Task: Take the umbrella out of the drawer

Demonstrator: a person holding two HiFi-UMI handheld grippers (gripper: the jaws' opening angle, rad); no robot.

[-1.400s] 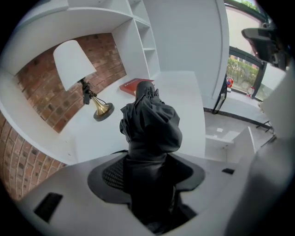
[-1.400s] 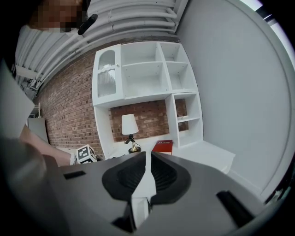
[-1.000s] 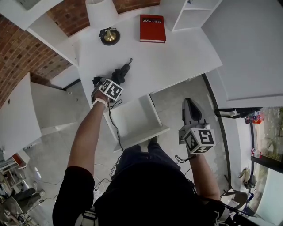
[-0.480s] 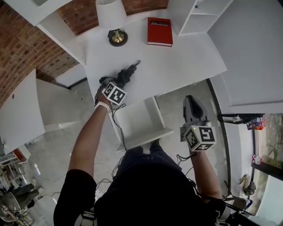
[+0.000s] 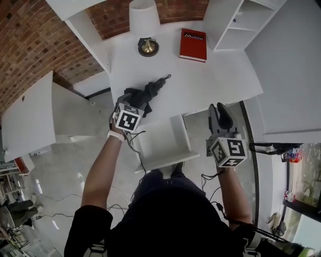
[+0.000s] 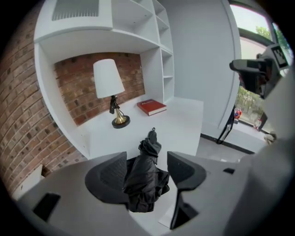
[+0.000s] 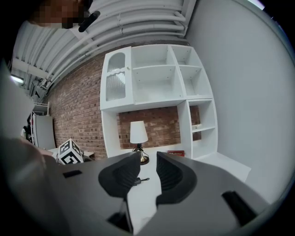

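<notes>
Umbrella (image 5: 150,92): out of the drawer (image 5: 161,143), lying flat on the white surface (image 5: 210,80) near its front edge, thin strap end pointing toward the back. It is a compact black bundle of soft, creased fabric, bunched loosely at the near end.

Left claw (image 6: 147,162): above that bunched end. Its jaws have just opened wide and eased back a shade. The umbrella shows between them, but neither pad presses on it; judged a completed release.

Right claw (image 7: 148,164): held beside the drawer's right, roughly level. Its jaws have just opened, with nothing between them; judged idle.

Drawer: pulled out, smooth white panels, interior bare.

Lamp (image 5: 144,15) and red book (image 5: 193,44): well apart at the back, no obstruction.
</notes>
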